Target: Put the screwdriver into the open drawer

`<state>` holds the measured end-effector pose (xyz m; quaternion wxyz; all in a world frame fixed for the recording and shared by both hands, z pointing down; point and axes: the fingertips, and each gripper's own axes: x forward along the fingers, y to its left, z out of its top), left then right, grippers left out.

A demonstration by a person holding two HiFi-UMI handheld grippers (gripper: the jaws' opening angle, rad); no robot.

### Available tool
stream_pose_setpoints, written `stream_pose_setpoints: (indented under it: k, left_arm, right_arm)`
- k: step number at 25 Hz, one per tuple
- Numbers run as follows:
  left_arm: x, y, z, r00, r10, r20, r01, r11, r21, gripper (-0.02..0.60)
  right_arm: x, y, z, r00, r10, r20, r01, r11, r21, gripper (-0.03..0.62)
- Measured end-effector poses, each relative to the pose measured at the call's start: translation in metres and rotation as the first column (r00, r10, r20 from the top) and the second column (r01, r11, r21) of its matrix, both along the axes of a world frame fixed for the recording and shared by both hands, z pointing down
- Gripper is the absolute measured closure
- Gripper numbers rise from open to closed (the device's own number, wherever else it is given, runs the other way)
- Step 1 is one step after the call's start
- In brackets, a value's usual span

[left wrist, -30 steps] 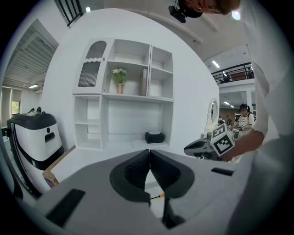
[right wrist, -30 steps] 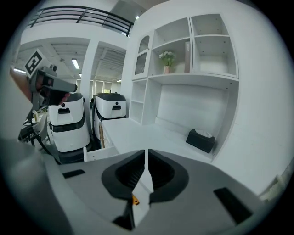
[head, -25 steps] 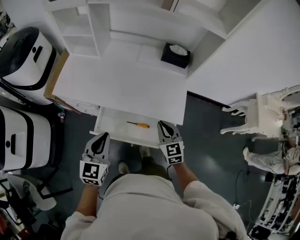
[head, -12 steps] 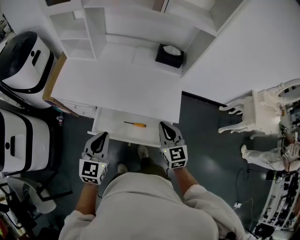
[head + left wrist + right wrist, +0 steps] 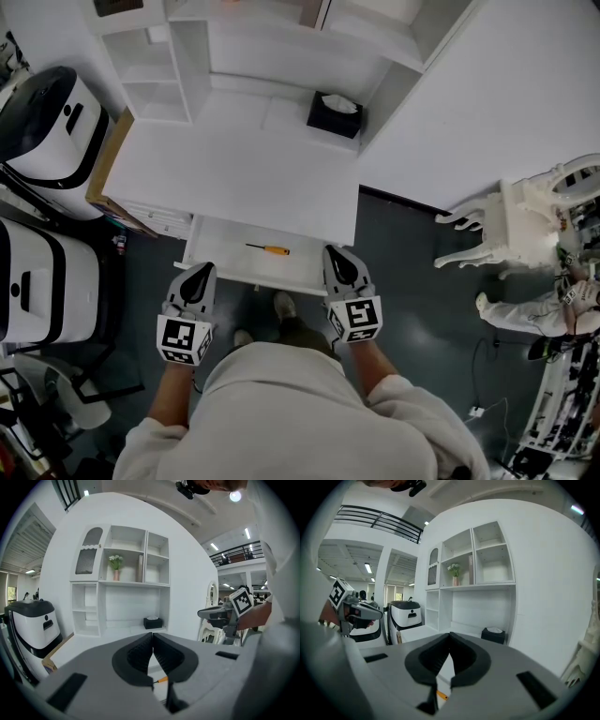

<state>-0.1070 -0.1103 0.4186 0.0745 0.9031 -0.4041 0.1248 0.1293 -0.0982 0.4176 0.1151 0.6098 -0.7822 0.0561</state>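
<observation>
– Tongs first: how does each pair stand?

– Left tongs (image 5: pixel 199 273): jaws pressed together, tips meeting, nothing between them. Right tongs (image 5: pixel 336 254): likewise closed tip to tip, and empty. I hold both roughly level in front of me, side by side and well apart, each marker cube toward my body.

– Location of the screwdriver?

– Screwdriver (image 5: pixel 269 249) lies flat on the floor of the open drawer (image 5: pixel 217 255), orange handle to the right, thin dark shaft to the left (the tip is too small to make out). It touches neither pair. Each gripper view catches a bit of the orange handle through the gap below the closed jaws.

– And the drawer itself?

– Pulled out from under the white desk (image 5: pixel 234 173). Seen from my head, the left tips sit at its left front corner and the right tips at its right front corner. How high they hang above it I cannot tell.

– Surroundings?

– Black tissue box (image 5: pixel 334 114) stands at the back right of the desk top, beside the white shelf unit (image 5: pixel 169 56). Two white-and-black machines (image 5: pixel 42 112) stand left of the desk. White ornate chair (image 5: pixel 511 220) stands to the right on the dark floor. My shoes (image 5: pixel 284 303) show just below the drawer front.
</observation>
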Motion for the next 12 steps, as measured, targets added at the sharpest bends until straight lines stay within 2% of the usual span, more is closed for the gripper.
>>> stream_pose_setpoints:
  k: [12]
  left_arm:
    - [0.0064, -0.0024, -0.0069, 1.0, 0.009, 0.004, -0.009, 1.0, 0.018, 0.577]
  right_arm:
    - [0.0046, -0.0006, -0.0111, 1.0, 0.004, 0.013, -0.005, 1.0, 0.026, 0.589]
